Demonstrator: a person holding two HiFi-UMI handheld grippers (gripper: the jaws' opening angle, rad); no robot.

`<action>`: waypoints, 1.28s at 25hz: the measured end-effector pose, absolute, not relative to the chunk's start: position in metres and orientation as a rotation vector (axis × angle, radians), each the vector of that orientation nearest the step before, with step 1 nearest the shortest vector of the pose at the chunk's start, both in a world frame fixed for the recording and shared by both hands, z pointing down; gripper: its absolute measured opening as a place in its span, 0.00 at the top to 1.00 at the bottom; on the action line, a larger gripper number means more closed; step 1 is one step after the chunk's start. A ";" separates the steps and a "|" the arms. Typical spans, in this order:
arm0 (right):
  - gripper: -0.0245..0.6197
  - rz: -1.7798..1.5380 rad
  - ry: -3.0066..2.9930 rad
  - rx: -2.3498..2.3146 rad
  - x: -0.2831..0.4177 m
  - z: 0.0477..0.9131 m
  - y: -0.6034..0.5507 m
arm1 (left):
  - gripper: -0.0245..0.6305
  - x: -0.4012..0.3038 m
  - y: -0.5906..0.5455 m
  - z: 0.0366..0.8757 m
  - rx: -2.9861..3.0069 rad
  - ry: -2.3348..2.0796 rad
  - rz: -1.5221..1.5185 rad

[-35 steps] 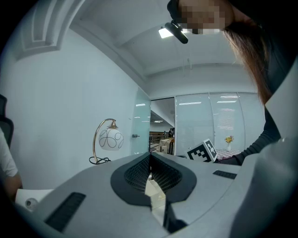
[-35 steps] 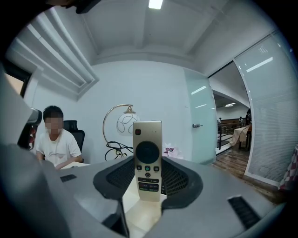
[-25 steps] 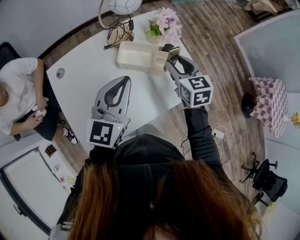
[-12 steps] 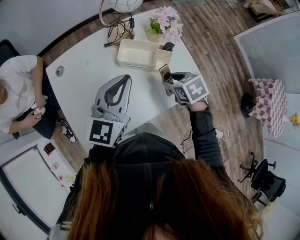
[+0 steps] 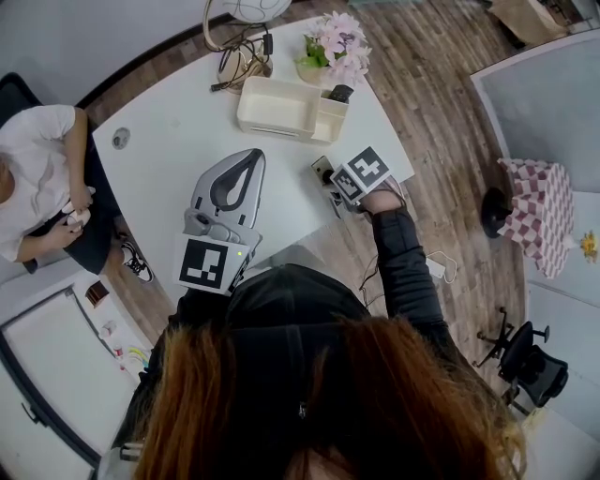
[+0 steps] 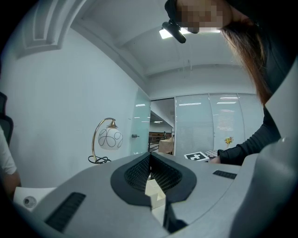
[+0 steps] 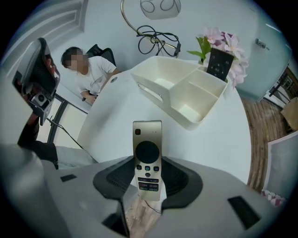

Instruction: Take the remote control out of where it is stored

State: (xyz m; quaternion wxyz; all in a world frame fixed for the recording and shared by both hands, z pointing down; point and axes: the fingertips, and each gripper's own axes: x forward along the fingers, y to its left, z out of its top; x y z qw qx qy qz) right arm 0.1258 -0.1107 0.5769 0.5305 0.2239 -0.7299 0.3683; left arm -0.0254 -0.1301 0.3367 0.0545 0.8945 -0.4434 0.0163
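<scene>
Right gripper [image 7: 148, 175]: jaws clamped on the lower, button end of the remote control [image 7: 147, 153]. The gold remote stands upright between the pads, button face toward the camera, top end projecting past the jaw tips.

Head view: right gripper [image 5: 330, 178] is over the table's near edge, its marker cube up. The remote control [image 5: 322, 169] pokes out at about 10 o'clock from that cube.

The remote is clear of the cream storage tray [image 7: 153, 90] and not touching it. Tray lies at 1 o'clock from the remote in the right gripper view. In the head view the tray [image 5: 277, 131] is at 11 o'clock from the right gripper, apart from it.

A dark flat object [image 7: 220, 64] stands upright in the tray's far end compartment. Pink flowers [image 7: 223, 39] are just behind it.

Left gripper [image 6: 150, 163]: jaws together, nothing between them. Head view: left gripper [image 5: 249, 157] is over the white table [image 5: 169, 141], at 9 o'clock from the right one, well apart.

Lamp [image 7: 160, 7] with a coiled cable [image 7: 156, 39] at 12 o'clock beyond the tray. Seated person [image 5: 42, 178] at the table's 9 o'clock side.
</scene>
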 end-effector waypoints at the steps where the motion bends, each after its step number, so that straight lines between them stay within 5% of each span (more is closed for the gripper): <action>1: 0.67 0.893 -1.732 0.527 0.126 0.582 -0.110 | 0.95 -0.025 -0.130 0.337 2.715 -1.348 0.051; 32: 0.67 1.010 -1.721 0.598 0.110 0.641 -0.123 | 0.95 -0.023 -0.130 0.343 2.699 -1.355 0.075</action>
